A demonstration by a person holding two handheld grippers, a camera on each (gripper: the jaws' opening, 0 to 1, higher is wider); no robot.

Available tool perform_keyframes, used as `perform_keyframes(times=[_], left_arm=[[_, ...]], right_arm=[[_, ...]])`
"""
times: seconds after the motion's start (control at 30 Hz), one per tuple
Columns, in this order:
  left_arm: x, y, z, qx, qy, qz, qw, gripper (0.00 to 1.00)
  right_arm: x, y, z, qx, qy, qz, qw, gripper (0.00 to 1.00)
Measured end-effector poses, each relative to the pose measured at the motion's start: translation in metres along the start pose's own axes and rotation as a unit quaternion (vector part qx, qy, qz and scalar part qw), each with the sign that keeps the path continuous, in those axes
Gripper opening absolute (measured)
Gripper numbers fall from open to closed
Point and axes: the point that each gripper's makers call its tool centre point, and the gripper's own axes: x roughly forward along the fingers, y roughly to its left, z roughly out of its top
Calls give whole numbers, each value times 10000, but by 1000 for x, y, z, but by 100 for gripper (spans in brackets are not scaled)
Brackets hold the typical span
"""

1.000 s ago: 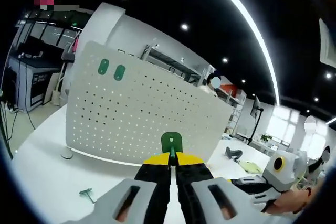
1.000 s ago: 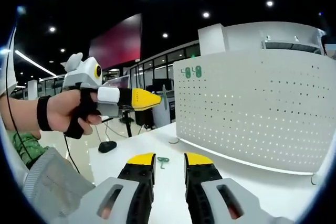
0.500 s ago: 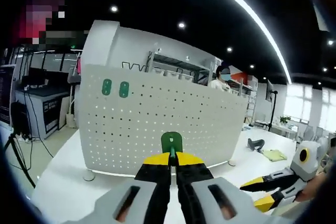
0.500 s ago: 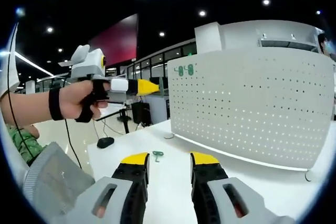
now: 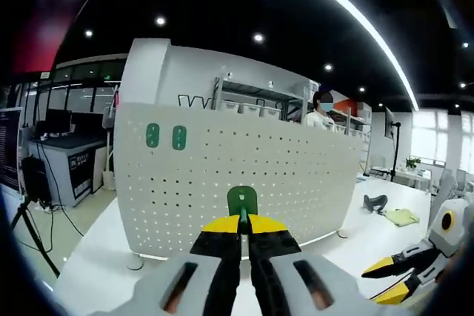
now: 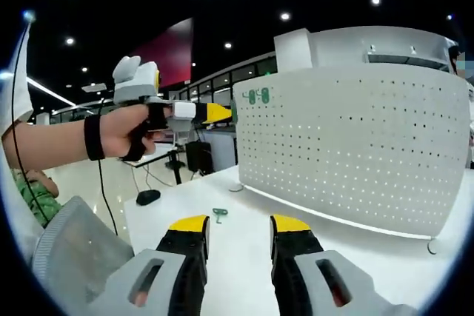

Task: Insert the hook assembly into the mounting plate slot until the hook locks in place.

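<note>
My left gripper (image 5: 242, 221) is shut on a green hook (image 5: 242, 199), held in front of the white perforated mounting plate (image 5: 244, 168). Two green hooks (image 5: 165, 136) sit in the plate's upper left corner. In the right gripper view, a hand holds the left gripper (image 6: 218, 112) near that corner of the plate (image 6: 355, 153), close to the mounted hooks (image 6: 258, 95). My right gripper (image 6: 238, 229) is open over the table with nothing between its fingers. It also appears, open, at the lower right of the left gripper view, as the right gripper (image 5: 379, 285).
A loose green hook (image 6: 219, 214) lies on the white table (image 6: 370, 249) ahead of my right gripper. A black object (image 6: 148, 197) rests near the table's left edge. The plate stands upright on small feet (image 6: 431, 246). A person (image 5: 320, 112) stands behind the plate.
The left gripper with its hook has risen and moved toward the plate's upper left corner. The right gripper's jaws have spread slightly wider.
</note>
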Motion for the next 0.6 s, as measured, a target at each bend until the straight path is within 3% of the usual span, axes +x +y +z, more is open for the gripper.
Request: perform_keyframes(times=[0.17, 0.6], left_arm=[[10, 2, 3, 77, 21, 76, 9999, 2], [44, 16, 28, 473, -128, 343, 9982, 2]], right_arm=[[1, -3, -1, -118, -41, -96, 9999, 44], [-1, -7, -13, -53, 160, -155, 9997, 46]])
